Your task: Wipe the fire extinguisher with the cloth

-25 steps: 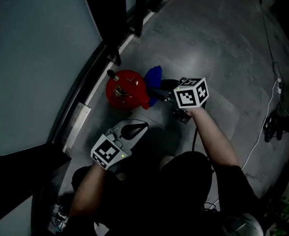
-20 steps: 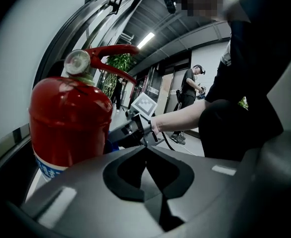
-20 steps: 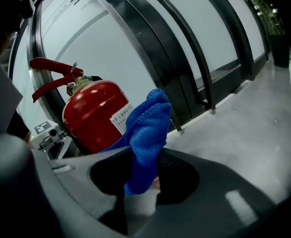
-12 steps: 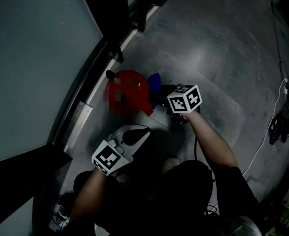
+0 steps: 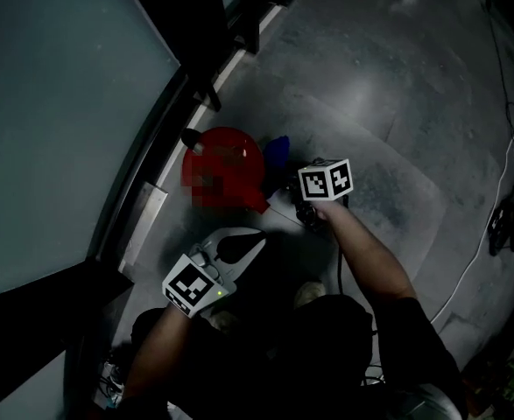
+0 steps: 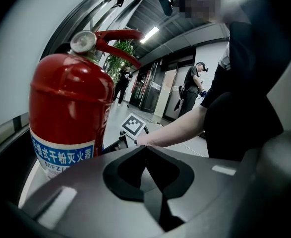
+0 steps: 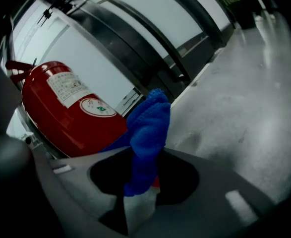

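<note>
The red fire extinguisher [image 5: 226,166] stands upright on the floor beside the glass wall. It fills the left of the left gripper view [image 6: 68,113] and leans across the right gripper view [image 7: 71,113]. A blue cloth [image 7: 147,128] sticks up from my right gripper [image 7: 144,182], which is shut on it. In the head view the cloth [image 5: 277,150] rests against the extinguisher's right side, just beyond the right gripper [image 5: 283,180]. My left gripper [image 5: 253,236] is shut with nothing in it, a little short of the extinguisher's near side, and its joined jaws show in its own view [image 6: 146,148].
A dark window frame [image 5: 165,112] runs along the glass wall to the left. Cables [image 5: 480,234] trail over the grey floor at the right, and a power strip [image 5: 108,379] lies at lower left. People [image 6: 191,90] stand far off in the hall.
My right gripper with the cloth has moved in closer to the extinguisher's right side, and less of the cloth shows from above. The left gripper has barely moved.
</note>
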Motion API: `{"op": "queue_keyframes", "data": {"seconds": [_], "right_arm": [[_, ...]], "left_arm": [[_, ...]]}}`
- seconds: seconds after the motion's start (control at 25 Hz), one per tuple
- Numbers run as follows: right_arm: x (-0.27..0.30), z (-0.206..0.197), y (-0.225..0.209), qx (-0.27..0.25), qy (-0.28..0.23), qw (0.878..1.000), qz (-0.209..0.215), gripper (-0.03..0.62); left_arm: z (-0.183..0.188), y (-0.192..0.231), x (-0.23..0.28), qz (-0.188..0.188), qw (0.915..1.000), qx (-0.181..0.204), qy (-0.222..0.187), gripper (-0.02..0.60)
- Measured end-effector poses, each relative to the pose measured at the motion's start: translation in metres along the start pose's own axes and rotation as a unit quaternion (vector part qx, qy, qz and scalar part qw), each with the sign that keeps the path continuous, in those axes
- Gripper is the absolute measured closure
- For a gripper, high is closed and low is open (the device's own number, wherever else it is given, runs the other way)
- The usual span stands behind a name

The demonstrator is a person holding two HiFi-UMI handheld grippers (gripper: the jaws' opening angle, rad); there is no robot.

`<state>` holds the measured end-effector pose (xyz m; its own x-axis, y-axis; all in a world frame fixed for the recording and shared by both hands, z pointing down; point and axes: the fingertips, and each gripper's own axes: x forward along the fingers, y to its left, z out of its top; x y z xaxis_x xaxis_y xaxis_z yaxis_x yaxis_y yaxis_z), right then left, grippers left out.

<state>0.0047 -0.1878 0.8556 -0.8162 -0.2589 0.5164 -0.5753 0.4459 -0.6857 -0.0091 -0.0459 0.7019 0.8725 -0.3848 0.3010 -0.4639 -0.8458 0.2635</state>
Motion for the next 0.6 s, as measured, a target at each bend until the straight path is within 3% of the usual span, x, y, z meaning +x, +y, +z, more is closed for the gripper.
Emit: {"op": "queue_keyframes", "data": {"seconds": [0.12,0.6], "right_arm": [[0.003,-0.007,-0.012,0.064,-0.016,0.998,0.008,0.467],[0.042,-0.048,-0.052,0.014,0.032,0.998,-0.061,0.468]], "left_arm": [[-0.005,-0.002,0.001,-0.003,0.9999,0.002,0.011,0.572],[-0.022,0.000,-0.018,0.015,0.9995,-0.012,0.025,0.556]]}}
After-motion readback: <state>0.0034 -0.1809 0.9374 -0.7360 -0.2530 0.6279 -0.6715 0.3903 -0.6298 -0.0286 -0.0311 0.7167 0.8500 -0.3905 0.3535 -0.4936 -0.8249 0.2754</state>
